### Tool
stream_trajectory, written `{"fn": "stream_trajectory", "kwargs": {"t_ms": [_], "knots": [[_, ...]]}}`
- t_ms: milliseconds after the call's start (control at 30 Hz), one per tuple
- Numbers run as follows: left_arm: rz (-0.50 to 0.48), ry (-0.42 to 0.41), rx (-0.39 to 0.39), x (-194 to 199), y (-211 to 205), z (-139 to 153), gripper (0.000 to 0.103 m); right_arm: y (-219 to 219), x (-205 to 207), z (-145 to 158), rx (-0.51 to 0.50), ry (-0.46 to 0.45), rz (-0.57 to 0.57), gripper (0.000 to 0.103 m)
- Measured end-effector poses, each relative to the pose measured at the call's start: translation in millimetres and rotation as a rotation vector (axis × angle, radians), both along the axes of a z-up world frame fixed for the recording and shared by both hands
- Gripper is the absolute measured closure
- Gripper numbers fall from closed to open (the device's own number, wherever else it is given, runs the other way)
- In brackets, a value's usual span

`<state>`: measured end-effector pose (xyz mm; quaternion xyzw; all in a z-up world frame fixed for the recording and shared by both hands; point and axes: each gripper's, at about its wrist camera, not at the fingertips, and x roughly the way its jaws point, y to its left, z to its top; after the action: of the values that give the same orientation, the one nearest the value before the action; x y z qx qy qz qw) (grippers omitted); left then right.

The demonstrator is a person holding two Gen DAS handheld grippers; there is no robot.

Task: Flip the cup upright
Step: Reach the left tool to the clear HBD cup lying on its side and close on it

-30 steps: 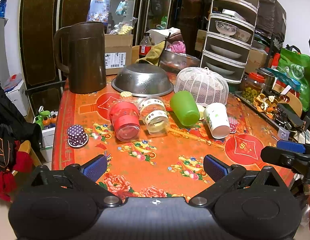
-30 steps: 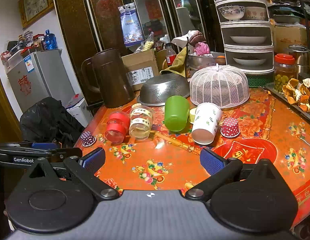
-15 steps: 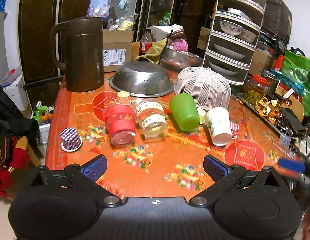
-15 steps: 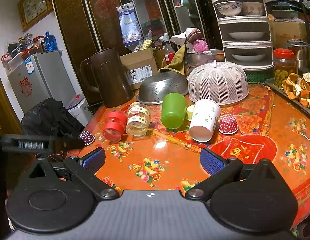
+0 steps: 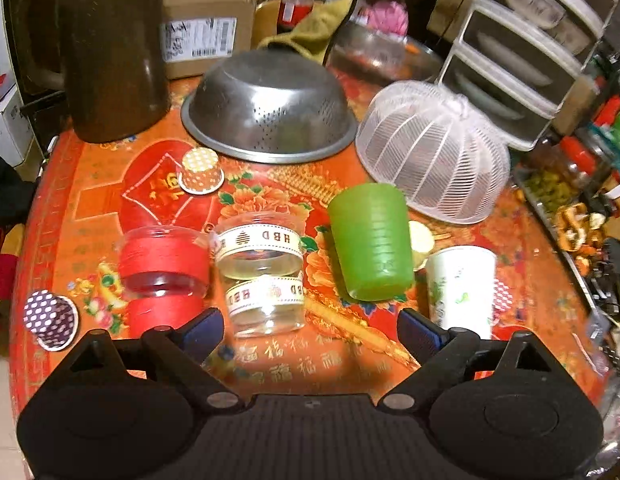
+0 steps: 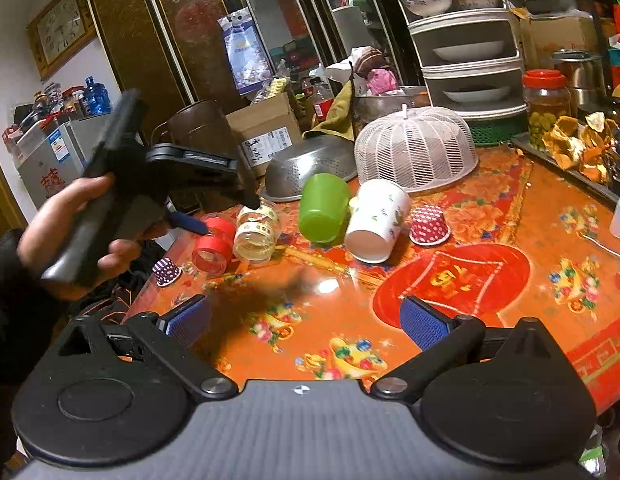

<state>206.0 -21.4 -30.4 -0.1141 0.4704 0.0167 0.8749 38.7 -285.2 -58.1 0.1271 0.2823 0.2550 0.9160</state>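
Your left gripper [image 5: 310,326] is spread wide and empty, hovering low over the table [image 5: 326,364] just short of the clear jar [image 5: 261,276], which lies on its side between the fingers' line of sight. Your right gripper [image 6: 305,322] is also wide open with nothing in it, over the table's near edge. Four cups lie tipped in a row across the middle of the table: red cup [image 5: 163,276], clear jar, green cup [image 5: 370,240] and white cup [image 5: 462,288]. The green cup touches the white one. Small dotted paper cups sit upside down: a purple one [image 5: 49,318] at the left edge, an orange one [image 5: 200,170] nearer the colander [image 5: 269,104].
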Motion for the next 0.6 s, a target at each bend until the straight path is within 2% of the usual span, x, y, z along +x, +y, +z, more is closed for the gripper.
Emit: {"fn": "stream_trajectory", "kwargs": {"t_ms": [33, 100, 500, 600], "knots": [[-0.001, 0.012, 0.002, 6, -2, -4, 0.015, -2, 1, -1, 0.003, 0.002, -0.003, 0.001], [0.009, 0.042, 0.002, 15, -5, -11, 0.018, -10, 2, -3, 0.014, 0.007, -0.009, 0.001], [0.078, 0.072, 0.066, 40, -7, -26, 0.018, -35, 10, -17, 0.053, 0.038, -0.029, 0.001], [0.087, 0.086, 0.082, 46, -7, -31, 0.024, -38, 10, -20, 0.061, 0.046, -0.032, 0.001]]}}
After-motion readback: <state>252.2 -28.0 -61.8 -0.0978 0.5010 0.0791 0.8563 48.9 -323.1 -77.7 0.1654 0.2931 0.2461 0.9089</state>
